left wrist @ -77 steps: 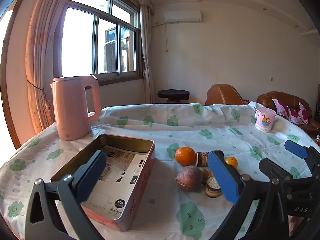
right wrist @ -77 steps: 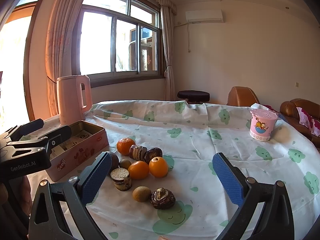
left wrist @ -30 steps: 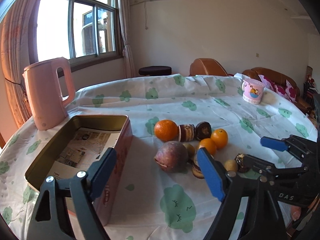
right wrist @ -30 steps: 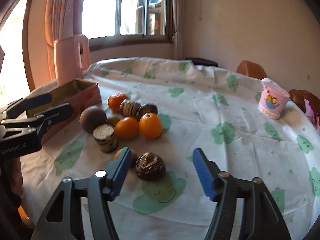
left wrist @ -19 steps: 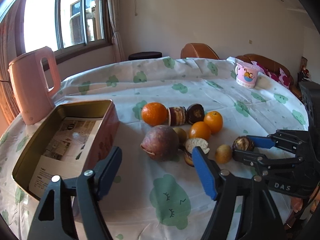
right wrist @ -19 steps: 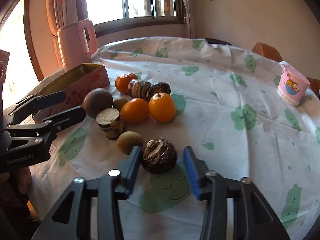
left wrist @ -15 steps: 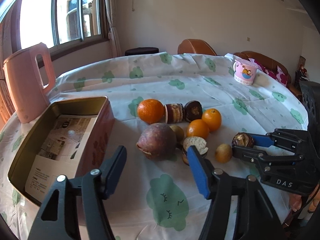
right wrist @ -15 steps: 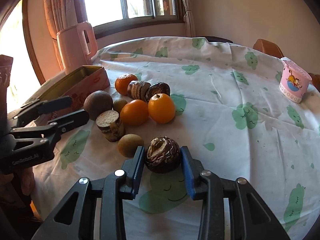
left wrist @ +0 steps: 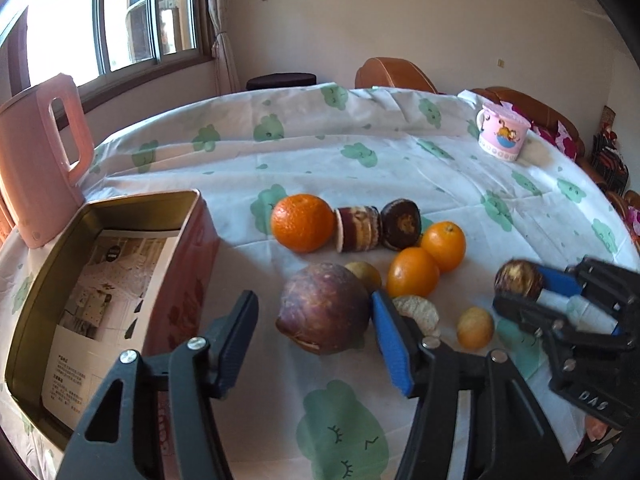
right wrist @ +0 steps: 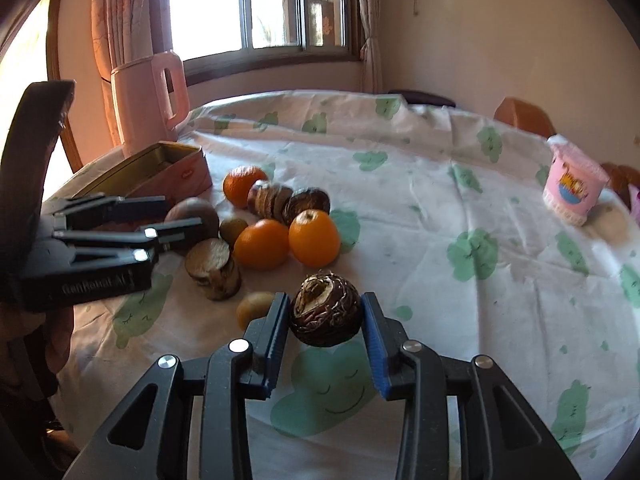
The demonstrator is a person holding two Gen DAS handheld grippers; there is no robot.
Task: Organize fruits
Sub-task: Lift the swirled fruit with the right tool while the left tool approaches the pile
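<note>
Right gripper [right wrist: 325,322]: lower centre of its view, jaws clamped on a dark brown fruit [right wrist: 326,310].
Left gripper [left wrist: 316,330]: jaws closing around the big purple fruit [left wrist: 324,308], pads not yet pressing.
Tin box [left wrist: 48,272]: left, open.
Oranges [left wrist: 426,258]: mid-frame on the tablecloth [left wrist: 360,160].

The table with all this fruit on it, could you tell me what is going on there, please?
A person is sorting fruit with a handheld gripper in each hand. The right gripper is shut on a dark brown fruit near the table's front. The left gripper is closing around a large purple fruit; its right finger is at the fruit, the left one still apart from it. The open tin beside them holds only a printed sheet, and the oranges and other fruit lie on the tablecloth.
</note>
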